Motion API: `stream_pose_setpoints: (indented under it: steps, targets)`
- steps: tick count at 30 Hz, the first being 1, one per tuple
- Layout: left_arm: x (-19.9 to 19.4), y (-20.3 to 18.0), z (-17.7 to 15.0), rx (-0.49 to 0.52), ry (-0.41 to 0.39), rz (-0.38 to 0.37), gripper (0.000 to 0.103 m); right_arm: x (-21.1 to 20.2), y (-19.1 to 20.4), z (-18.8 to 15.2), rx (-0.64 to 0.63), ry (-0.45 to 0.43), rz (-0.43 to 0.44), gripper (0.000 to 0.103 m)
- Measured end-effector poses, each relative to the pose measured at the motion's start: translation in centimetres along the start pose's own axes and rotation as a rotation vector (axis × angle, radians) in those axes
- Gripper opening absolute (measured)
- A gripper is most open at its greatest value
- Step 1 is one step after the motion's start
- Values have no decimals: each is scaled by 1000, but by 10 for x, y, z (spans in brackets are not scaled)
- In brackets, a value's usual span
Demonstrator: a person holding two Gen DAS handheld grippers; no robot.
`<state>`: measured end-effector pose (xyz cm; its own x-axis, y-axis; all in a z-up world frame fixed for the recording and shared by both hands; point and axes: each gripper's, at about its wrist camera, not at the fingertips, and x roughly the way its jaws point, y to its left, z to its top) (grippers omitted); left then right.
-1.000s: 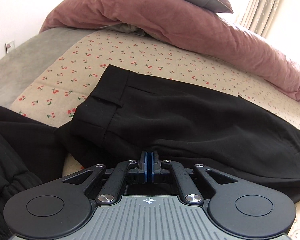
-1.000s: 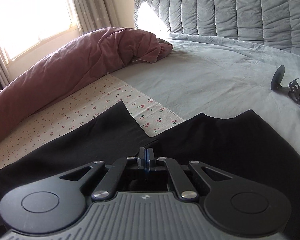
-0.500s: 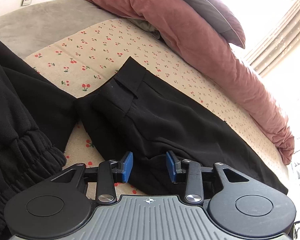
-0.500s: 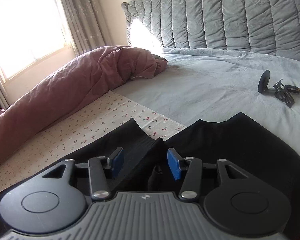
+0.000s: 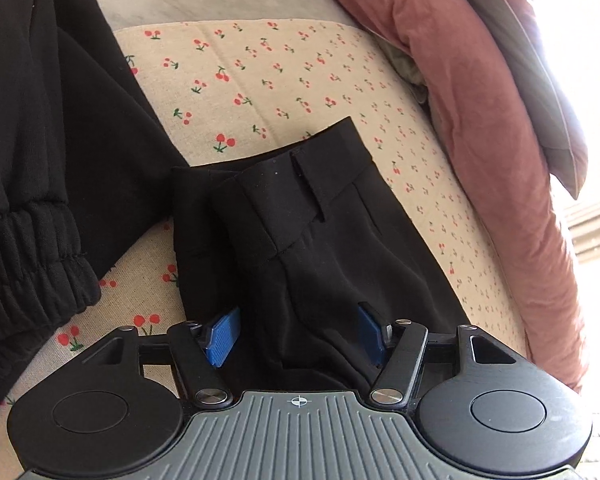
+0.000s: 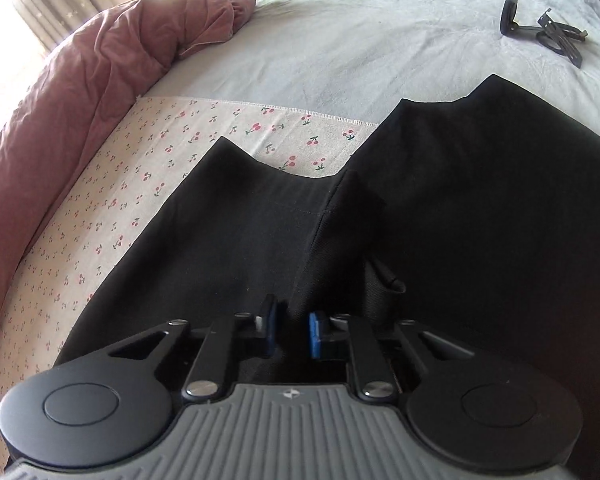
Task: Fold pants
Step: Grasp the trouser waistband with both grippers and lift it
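Both tools gape over the black pants (image 5: 324, 248): left tool (image 5: 296, 334) wide, right tool (image 6: 292, 334) narrowly.

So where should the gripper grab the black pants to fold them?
Probably the stiff waistband end of the black dress pants, coming in low from the near edge. That doubled band lies flat on the cherry-print cloth and gives a firm rim. The left gripper, jaws open, already straddles a raised ridge just below it.
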<state>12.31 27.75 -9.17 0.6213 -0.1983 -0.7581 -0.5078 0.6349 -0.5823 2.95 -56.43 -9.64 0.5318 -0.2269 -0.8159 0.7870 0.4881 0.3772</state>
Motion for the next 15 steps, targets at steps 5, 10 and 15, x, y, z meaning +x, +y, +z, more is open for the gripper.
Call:
stream_pose_setpoints:
  steps: [5,10,15]
  targets:
    - [5,2,-3,2,-60,44,3,-12,0,0,-44,-69,97,0]
    - [-23,19,-4,-58,-117,-39,2,-59,-9,6,-40,-178,289,0]
    - [-24,30,-7,-47,-114,-15,2,-54,-31,-6,-73,-108,253,0]
